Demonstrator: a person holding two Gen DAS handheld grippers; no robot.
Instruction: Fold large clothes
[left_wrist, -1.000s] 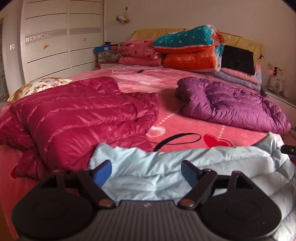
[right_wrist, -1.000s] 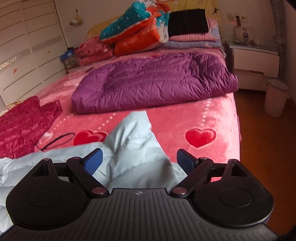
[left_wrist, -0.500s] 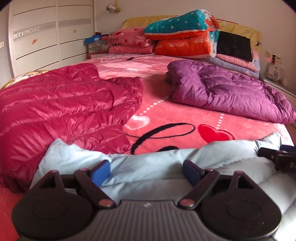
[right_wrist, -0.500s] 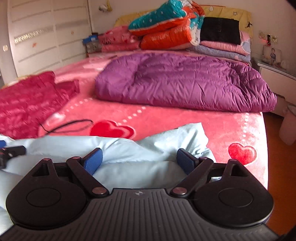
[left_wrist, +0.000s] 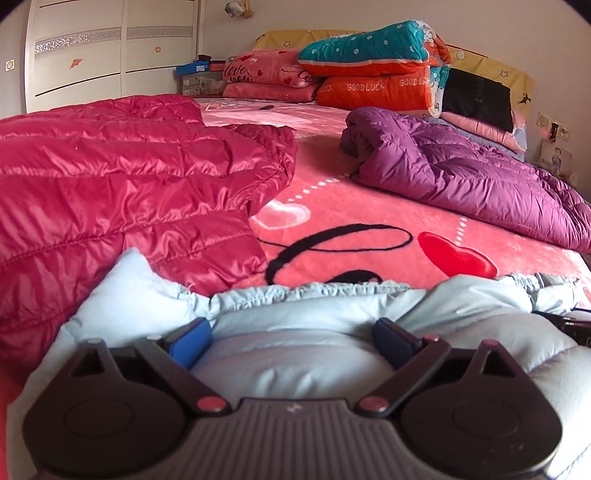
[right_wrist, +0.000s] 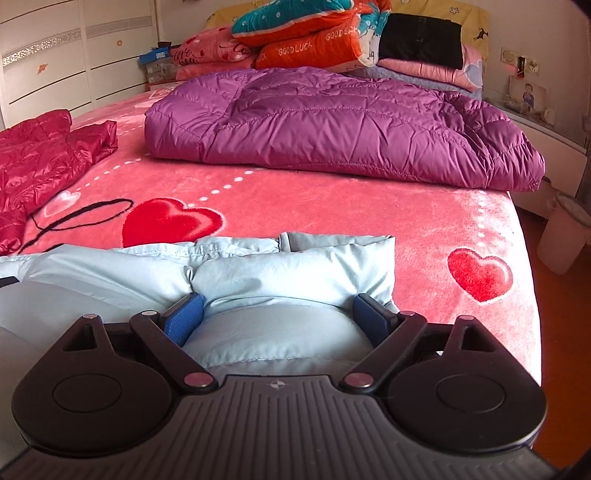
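Now, left wrist view: looking low across a bed covered with a pink heart-print blanket (left_wrist: 369, 206).
Left gripper (left_wrist: 291, 338): jaws spread wide and opening; pale blue puffy jacket fabric bulges up between the blue pads (left_wrist: 192, 338), whether they touch it I cannot tell.
Pale blue jacket (left_wrist: 317, 332): lying at the near edge of the bed, directly under the gripper, its gathered hem facing the far side.
Red jacket (left_wrist: 122, 181): spread out on the left, its lower edge just beside the blue one's corner.
Purple jacket (left_wrist: 461, 177): folded, far right, well apart from the blue one.
Pillow stack (left_wrist: 369, 74): piled at the headboard.
Right wrist view: same bed, seen from the right corner.
Right gripper (right_wrist: 277, 314): jaws wide, the blue jacket (right_wrist: 295, 273) swelling between them, no pinch visible.
Jacket corner: squared off near the bed's right edge, beside a red heart.
Purple jacket (right_wrist: 332, 125): folded flat beyond, well clear.
Bin (right_wrist: 563, 232): on the floor at right.
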